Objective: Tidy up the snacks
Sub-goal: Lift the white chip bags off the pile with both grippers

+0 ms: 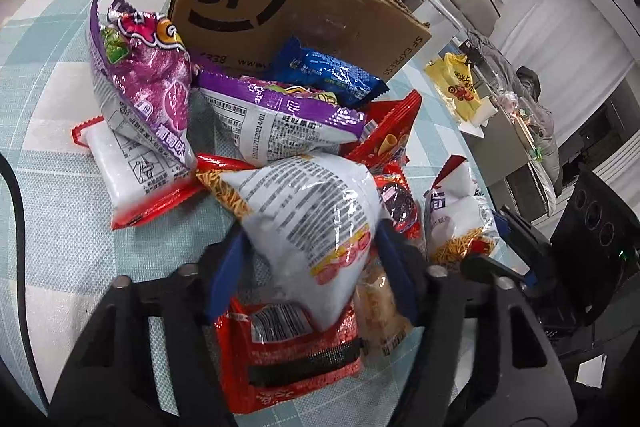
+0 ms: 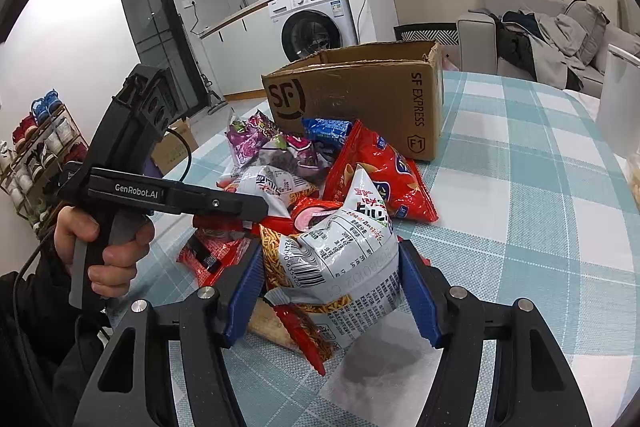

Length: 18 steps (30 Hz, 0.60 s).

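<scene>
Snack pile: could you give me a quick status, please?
Left gripper and right gripper each straddle a noodle packet. Pile unsorted before box. Nothing blocking.

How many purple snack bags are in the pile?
2. One purple grape bag stands at the pile's left edge, and a second purple-edged bag lies beside it, in front of the cardboard box. More may be hidden underneath.
</scene>
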Each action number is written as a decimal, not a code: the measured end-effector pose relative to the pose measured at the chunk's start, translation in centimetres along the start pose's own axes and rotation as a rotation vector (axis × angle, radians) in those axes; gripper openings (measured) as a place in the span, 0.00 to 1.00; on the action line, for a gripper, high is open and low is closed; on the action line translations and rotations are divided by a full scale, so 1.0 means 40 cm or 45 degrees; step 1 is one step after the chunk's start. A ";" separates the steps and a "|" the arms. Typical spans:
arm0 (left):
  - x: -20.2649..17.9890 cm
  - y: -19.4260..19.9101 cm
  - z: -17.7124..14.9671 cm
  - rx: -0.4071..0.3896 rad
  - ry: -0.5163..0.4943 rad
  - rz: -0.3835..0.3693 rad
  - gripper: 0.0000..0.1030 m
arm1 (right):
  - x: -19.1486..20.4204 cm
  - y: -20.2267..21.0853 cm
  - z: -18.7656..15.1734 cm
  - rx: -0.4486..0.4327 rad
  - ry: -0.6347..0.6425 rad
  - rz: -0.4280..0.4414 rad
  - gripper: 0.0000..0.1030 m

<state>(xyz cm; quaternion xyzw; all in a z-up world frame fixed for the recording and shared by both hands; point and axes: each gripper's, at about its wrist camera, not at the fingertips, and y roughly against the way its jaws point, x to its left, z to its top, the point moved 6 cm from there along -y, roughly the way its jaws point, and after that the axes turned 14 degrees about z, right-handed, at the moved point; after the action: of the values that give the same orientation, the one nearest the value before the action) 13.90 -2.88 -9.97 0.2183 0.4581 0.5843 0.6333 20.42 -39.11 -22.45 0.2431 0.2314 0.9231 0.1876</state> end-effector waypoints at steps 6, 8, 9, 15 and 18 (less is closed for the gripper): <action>-0.024 0.004 -0.014 -0.049 -0.062 -0.005 0.35 | -0.002 0.002 0.001 -0.009 -0.008 0.001 0.64; -0.028 0.010 -0.017 -0.067 -0.070 -0.001 0.35 | -0.001 0.005 0.002 -0.014 -0.009 0.003 0.64; -0.029 0.015 -0.019 -0.074 -0.071 -0.001 0.35 | 0.000 0.007 0.003 -0.021 -0.010 0.004 0.64; -0.022 0.058 -0.041 -0.144 -0.089 0.018 0.35 | 0.010 0.021 0.012 -0.053 -0.004 0.016 0.64; -0.025 0.090 -0.039 -0.193 -0.099 0.023 0.35 | 0.017 0.024 0.021 -0.065 0.001 0.021 0.64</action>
<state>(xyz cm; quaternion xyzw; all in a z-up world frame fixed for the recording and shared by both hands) 10.78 -3.44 -7.48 0.1965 0.3857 0.6141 0.6599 20.07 -39.31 -21.06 0.2398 0.2056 0.9304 0.1859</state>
